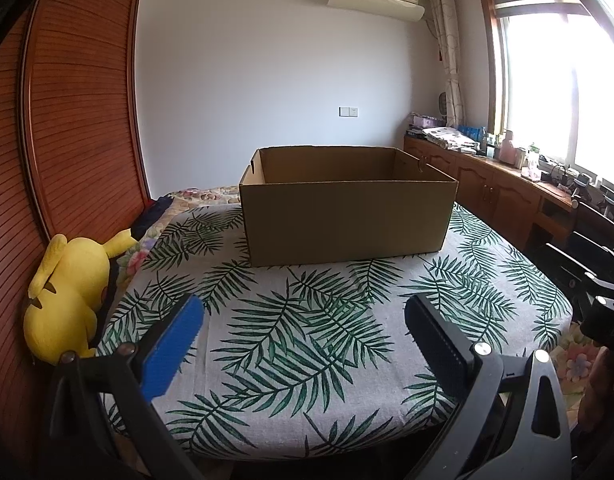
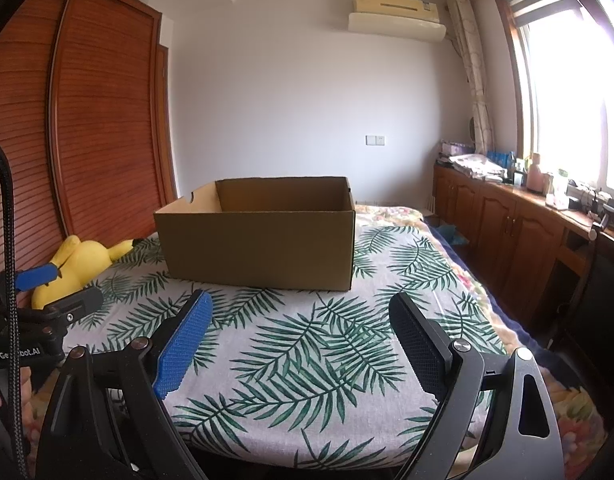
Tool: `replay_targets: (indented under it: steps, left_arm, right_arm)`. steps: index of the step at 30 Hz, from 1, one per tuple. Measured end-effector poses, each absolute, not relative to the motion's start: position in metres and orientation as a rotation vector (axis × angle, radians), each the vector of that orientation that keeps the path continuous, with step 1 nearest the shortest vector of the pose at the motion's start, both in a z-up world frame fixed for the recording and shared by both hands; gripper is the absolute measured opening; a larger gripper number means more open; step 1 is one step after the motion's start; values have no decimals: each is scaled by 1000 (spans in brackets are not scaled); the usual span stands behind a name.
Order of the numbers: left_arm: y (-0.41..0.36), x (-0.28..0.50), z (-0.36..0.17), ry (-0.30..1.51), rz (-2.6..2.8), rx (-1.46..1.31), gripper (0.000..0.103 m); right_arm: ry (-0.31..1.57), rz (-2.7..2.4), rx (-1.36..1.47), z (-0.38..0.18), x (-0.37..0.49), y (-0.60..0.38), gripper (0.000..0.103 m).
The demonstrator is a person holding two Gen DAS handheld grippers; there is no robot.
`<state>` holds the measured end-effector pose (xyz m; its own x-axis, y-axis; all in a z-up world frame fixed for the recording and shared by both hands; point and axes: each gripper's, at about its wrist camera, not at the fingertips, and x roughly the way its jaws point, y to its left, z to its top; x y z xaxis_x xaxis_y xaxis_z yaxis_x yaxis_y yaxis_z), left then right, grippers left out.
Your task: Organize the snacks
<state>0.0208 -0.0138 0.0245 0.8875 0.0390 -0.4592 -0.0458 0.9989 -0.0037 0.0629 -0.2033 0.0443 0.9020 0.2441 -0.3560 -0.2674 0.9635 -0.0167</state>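
Observation:
An open brown cardboard box (image 1: 347, 216) stands on the far part of a table covered with a palm-leaf cloth (image 1: 307, 340); it also shows in the right wrist view (image 2: 259, 244). I cannot see its floor, and no snacks are in view. My left gripper (image 1: 303, 312) is open and empty, above the near part of the cloth. My right gripper (image 2: 299, 308) is open and empty, also above the near cloth. The left gripper also shows at the left edge of the right wrist view (image 2: 59, 288).
A yellow plush toy (image 1: 67, 296) lies at the table's left edge against a wooden wardrobe (image 1: 67, 140). A bed with a floral cover (image 2: 391, 212) lies behind the table. Wooden cabinets (image 2: 507, 220) with clutter run under the window at right.

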Motion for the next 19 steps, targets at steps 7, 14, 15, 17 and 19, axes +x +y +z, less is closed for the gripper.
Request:
replay_targets:
  steps: [7,14,15,17,19]
  left_arm:
    - [-13,20,24,472,41,-16,102]
    - [-12,20,26,467,44,-16,102]
    - [-12,20,26,467,44,-16,102]
    - [-12,20,26,468,45,-13,102]
    - [-12,19,27,465,44,-12,102]
  right_arm:
    - [358,264,-64,44,63,-204,91]
    - [359,262,-64,44,63,-204,91]
    - [359,262,-64,44,63,-204,91]
    - [358,260,-64,44,63,-204,91]
    - [357,260,-63,44,64,-204,91]
